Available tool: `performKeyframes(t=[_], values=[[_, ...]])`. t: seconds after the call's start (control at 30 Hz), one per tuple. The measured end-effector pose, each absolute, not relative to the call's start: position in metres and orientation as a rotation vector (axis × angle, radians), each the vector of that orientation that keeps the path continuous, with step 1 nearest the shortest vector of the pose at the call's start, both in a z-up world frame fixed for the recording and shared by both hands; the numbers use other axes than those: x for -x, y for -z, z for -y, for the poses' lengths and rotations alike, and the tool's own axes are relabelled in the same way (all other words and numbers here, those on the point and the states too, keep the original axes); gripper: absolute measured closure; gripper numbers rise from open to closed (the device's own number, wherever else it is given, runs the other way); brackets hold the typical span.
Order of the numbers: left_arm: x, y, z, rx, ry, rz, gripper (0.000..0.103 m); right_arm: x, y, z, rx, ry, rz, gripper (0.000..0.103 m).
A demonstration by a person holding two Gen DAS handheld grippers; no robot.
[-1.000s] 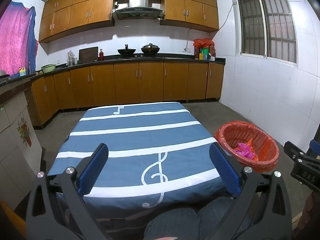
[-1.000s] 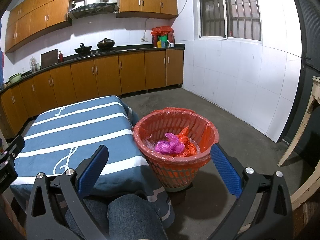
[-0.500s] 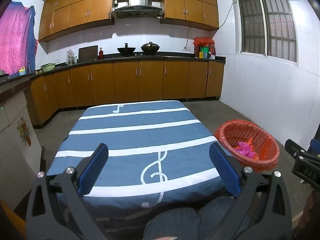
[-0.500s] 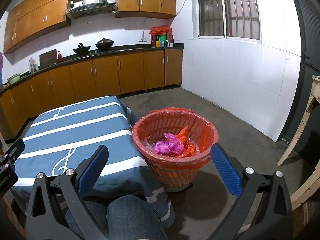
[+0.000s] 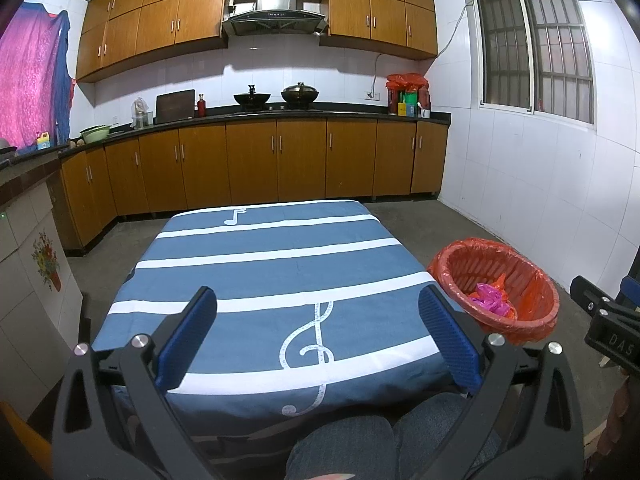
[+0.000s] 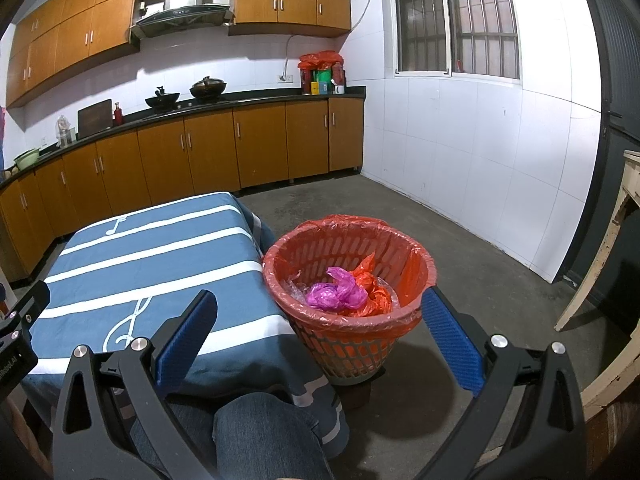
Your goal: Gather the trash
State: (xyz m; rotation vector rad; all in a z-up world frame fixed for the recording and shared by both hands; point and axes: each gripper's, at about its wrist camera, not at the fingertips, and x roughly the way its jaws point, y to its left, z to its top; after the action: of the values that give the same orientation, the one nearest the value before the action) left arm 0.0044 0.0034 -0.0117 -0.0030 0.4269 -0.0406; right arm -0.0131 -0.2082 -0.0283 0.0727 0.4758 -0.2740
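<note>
A red basket (image 6: 348, 276) lined with a red bag stands on the floor right of the table; it also shows in the left wrist view (image 5: 496, 276). Inside lie a crumpled pink bag (image 6: 334, 290) and an orange bag (image 6: 370, 292). My left gripper (image 5: 318, 332) is open and empty, held above the near end of the table with the blue striped cloth (image 5: 276, 264). My right gripper (image 6: 320, 334) is open and empty, held near the basket's front rim.
Wooden cabinets and a dark counter (image 5: 260, 114) with pots run along the back wall. White tiled walls (image 6: 480, 160) close the right side. A pale wooden piece of furniture (image 6: 600, 264) stands at the far right. The person's knees (image 6: 264, 432) are below the grippers.
Both views have shifted slightly; the table and basket sit a little higher in frame. Both grippers stay open and empty.
</note>
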Motion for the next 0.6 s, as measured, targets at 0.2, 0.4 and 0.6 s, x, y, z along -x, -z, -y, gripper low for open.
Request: performKeyframes(t=[0.2, 0.4, 0.6], values=[[-0.0044, 0.0119, -0.0032, 0.003, 0.041, -0.428, 0.004, 0.0133, 0.0283, 0.2075, -0.072, 0.273, -0.476, 0.002], [-0.0045, 0.0116, -0.0032, 0.004, 0.041, -0.428, 0.004, 0.0133, 0.0279, 0.2079, -0.073, 0.273, -0.476, 0.002], [-0.0046, 0.0108, -0.0034, 0.003, 0.041, -0.428, 0.004, 0.0130, 0.0278, 0.2084, -0.075, 0.273, -0.478, 0.002]])
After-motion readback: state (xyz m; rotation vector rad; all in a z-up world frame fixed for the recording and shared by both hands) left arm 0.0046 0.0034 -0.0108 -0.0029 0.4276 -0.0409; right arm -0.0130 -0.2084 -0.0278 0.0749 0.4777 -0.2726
